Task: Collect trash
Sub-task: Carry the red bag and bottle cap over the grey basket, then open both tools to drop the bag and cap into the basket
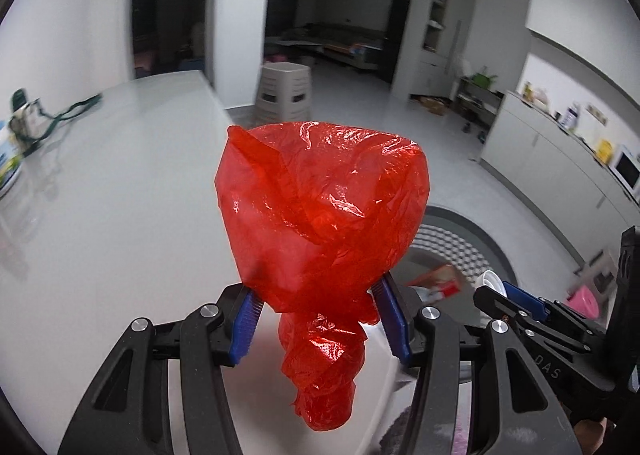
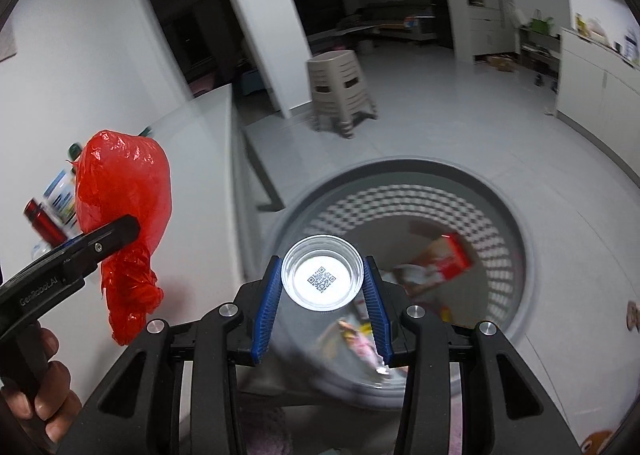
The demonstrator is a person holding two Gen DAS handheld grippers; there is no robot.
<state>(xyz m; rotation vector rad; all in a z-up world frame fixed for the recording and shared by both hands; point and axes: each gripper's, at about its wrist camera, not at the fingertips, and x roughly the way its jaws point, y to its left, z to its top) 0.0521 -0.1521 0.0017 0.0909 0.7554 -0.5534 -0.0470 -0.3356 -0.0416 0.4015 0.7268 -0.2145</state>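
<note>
My left gripper (image 1: 316,315) is shut on the twisted neck of a crumpled red plastic bag (image 1: 320,211), which balloons above the blue pads over the white table's edge. My right gripper (image 2: 322,295) is shut on a clear plastic cup (image 2: 322,279) with a QR code on its bottom, held over the left side of a round grey trash basket (image 2: 404,171). A red-and-white carton (image 2: 440,261) and wrappers lie inside the basket. The right wrist view also shows the left gripper (image 2: 120,233) and red bag (image 2: 124,187) at the left. The right gripper (image 1: 508,295) shows at the right of the left wrist view.
A white table (image 1: 100,183) lies to the left, with bottles (image 2: 60,195) and a green strap (image 1: 72,111) on it. Beige stacked stools (image 1: 284,91) stand on the floor beyond. A counter with a microwave (image 1: 624,171) runs along the right wall. A pink stool (image 1: 584,303) sits by the basket (image 1: 484,227).
</note>
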